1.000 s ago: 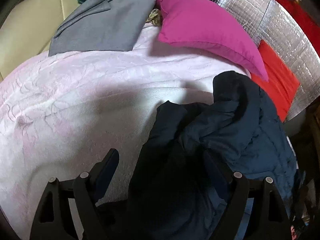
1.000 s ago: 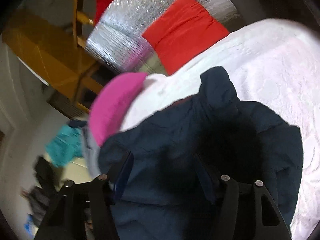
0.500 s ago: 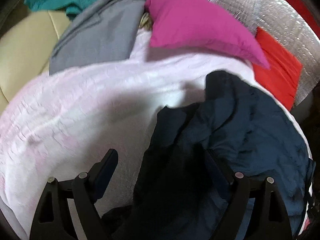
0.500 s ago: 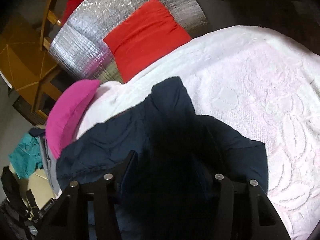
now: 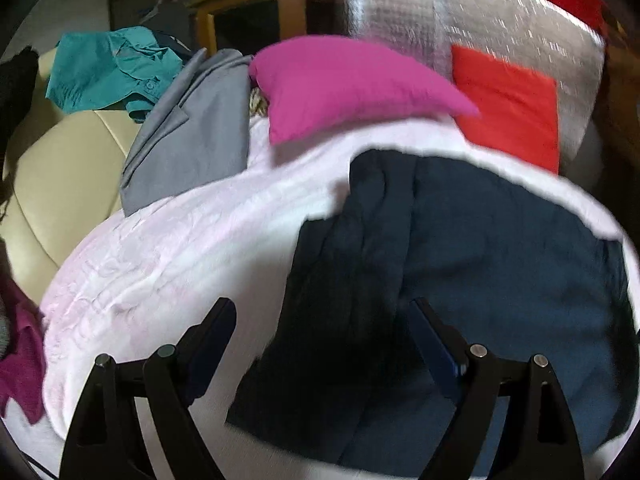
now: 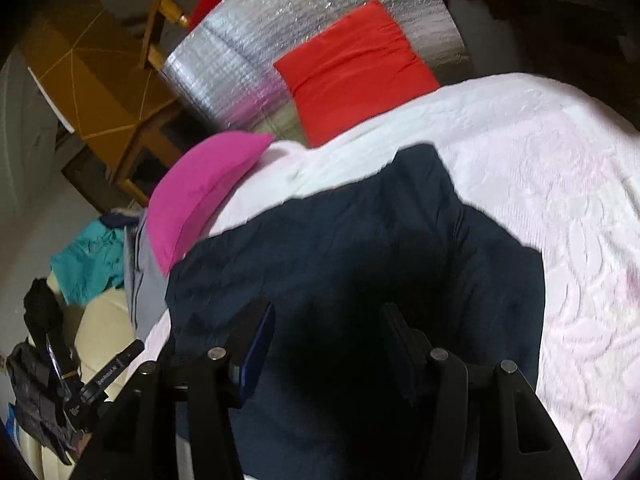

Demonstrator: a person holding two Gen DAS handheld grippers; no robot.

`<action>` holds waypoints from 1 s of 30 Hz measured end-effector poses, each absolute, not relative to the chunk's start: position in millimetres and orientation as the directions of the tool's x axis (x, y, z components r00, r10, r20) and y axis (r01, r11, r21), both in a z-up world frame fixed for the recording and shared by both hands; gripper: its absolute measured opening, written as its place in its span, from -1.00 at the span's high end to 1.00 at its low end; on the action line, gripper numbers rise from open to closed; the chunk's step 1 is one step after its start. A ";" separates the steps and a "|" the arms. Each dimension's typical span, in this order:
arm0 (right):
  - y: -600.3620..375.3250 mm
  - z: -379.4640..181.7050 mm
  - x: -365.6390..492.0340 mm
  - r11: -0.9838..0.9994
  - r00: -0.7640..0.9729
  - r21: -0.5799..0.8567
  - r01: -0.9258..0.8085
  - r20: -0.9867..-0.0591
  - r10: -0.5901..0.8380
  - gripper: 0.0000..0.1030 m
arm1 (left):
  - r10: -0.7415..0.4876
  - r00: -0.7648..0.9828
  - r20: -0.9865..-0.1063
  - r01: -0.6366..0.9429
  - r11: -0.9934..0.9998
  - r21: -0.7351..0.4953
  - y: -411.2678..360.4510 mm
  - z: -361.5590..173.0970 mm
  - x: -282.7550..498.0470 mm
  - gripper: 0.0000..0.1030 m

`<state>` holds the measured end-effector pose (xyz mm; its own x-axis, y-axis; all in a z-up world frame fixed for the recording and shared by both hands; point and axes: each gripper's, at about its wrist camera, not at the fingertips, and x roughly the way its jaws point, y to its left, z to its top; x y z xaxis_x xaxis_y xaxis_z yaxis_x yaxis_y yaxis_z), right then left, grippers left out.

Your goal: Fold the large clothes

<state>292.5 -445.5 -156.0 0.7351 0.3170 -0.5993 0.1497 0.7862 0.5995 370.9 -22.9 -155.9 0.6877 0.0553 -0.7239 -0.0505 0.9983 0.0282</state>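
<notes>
Left wrist view: the left gripper (image 5: pixel 320 328) hangs above the bed with its fingers (image 5: pixel 210 336) spread wide and nothing between them. Under and ahead of it a dark navy padded jacket (image 5: pixel 480 256) lies on the pale pink bedspread (image 5: pixel 168 248), with one darker flap laid over its left part. Beyond it, a magenta pillow (image 5: pixel 344 84), a folded grey garment (image 5: pixel 188 136) and a teal shirt (image 5: pixel 108 68) sit at the far side; a red cushion (image 5: pixel 508 108) leans on a silver foil panel (image 5: pixel 460 20).

Right wrist view: the right gripper (image 6: pixel 328 340) is also held apart and empty, directly over the jacket (image 6: pixel 360 240), which lies spread across the bedspread (image 6: pixel 560 200) with a narrow part reaching toward the red cushion (image 6: pixel 352 68) and the magenta pillow (image 6: pixel 204 188) near its left edge.

The jacket appears partly folded, with both grippers clear of it. The next fold would go best if each gripper takes a corner of the same edge, pinching through all the padded layers, and the two lift together and lay the edge across evenly. Puffy fabric tends to spring back, so pressing the fold flat before letting go should help.
</notes>
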 end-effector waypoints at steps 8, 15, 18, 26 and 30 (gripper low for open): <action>-435.9 -160.9 238.8 0.752 0.726 0.638 0.169 -0.596 0.343 -0.12 | 0.058 0.602 -0.796 -0.068 0.997 0.021 2.7 -177.9 339.8 -0.70; -430.6 -168.0 202.9 0.699 0.733 0.690 0.184 -0.570 0.370 -0.12 | 0.022 0.587 -0.809 -0.079 0.996 -0.030 14.2 -181.8 314.4 -0.70; -431.8 -171.8 197.5 0.683 0.734 0.705 0.191 -0.564 0.378 -0.12 | 0.001 0.598 -0.802 -0.063 0.997 -0.046 14.5 -180.8 310.6 -0.70; -448.4 -180.5 200.8 0.636 0.743 0.742 0.213 -0.545 0.387 -0.12 | -0.024 0.603 -0.797 -0.021 0.999 -0.045 2.2 -185.2 326.1 -0.70; -451.6 -187.3 210.7 0.637 0.726 0.737 0.225 -0.563 0.395 -0.12 | -0.024 0.571 -0.821 -0.029 0.998 -0.049 -0.6 -195.3 339.5 -0.70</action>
